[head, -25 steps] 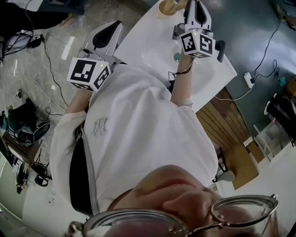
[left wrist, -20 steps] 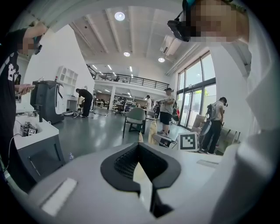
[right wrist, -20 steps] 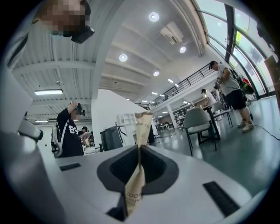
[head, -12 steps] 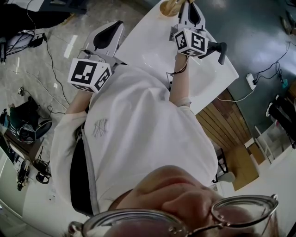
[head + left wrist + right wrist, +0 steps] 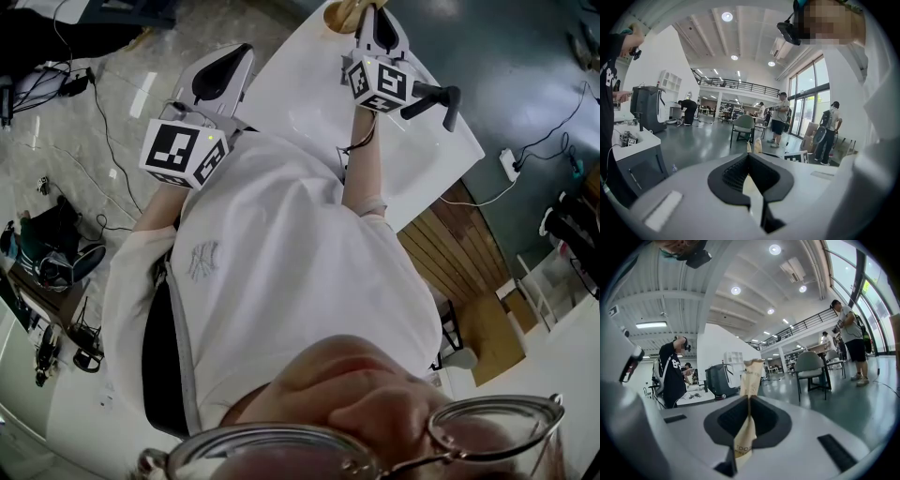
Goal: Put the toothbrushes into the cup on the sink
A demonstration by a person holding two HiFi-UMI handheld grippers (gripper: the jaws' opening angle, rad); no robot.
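wrapped toothbrush (image 5: 752, 376) between right gripper (image 5: 748, 397) jaws

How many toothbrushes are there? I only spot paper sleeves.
2. One paper-wrapped toothbrush is clamped in the right gripper, by the cup on the sink. A second wrapped toothbrush seems pinched in the left gripper, beside the sink. More may hide in the cup.
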